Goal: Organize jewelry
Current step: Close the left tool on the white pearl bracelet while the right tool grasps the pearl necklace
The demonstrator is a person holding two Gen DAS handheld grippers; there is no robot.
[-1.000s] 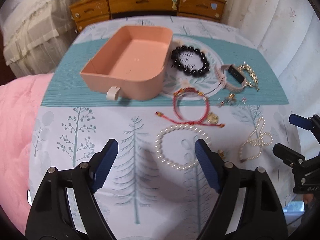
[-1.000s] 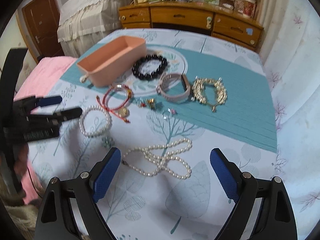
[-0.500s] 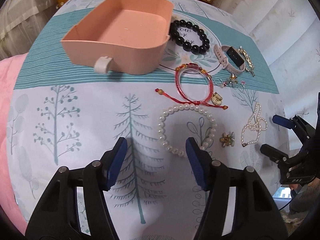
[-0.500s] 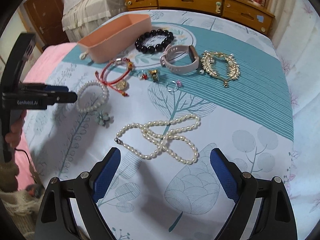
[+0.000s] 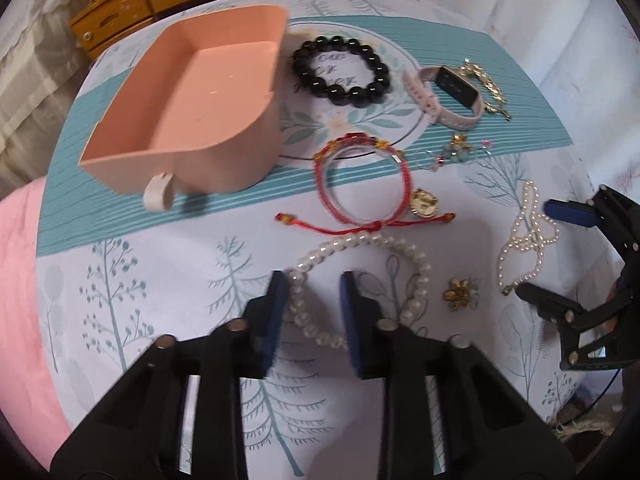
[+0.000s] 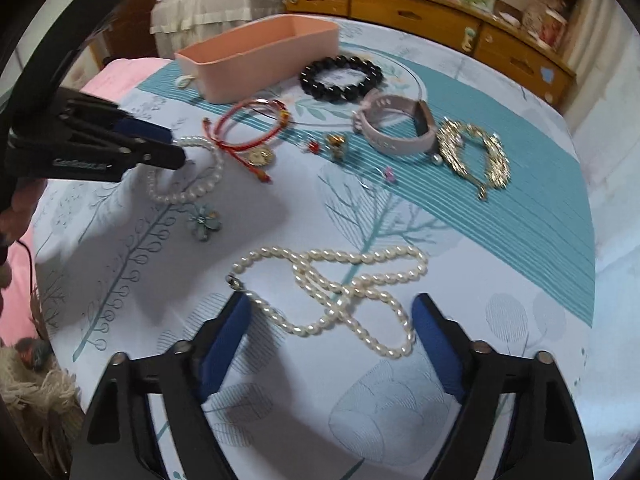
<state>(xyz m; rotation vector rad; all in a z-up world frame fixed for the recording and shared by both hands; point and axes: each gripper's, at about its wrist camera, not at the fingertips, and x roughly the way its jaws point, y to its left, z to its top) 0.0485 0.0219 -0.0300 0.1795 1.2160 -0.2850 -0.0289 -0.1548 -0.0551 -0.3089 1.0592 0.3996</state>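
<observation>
Pearls dominate the left wrist view: the pearl bracelet [image 5: 360, 280] lies flat on the tree-printed cloth [image 5: 140, 280], and the left gripper [image 5: 314, 308] points steeply down with its jaws closing around the ring's near-left arc. The beads sit between the blue pads, just beside the left one; whether the pads press yet I cannot tell. Beyond it lie the red cord bracelet [image 5: 362, 184], the black bead bracelet [image 5: 340, 68] and the watch [image 5: 444, 96]. The pink tray [image 5: 192, 108] stands to the left, its long axis running away toward the wooden dresser [image 5: 120, 8]. The right gripper [image 5: 560, 256] shows at the right edge.

From the right wrist, the pearl necklace [image 6: 340, 288] lies in loose loops, its long axis running left to right across the view, clasp end at the left. The right gripper [image 6: 332, 332] straddles its near loops, jaws wide but closing, pads clear of the pearls. A gold bracelet [image 6: 472, 152] and a flower brooch [image 6: 204, 220] lie farther off.
</observation>
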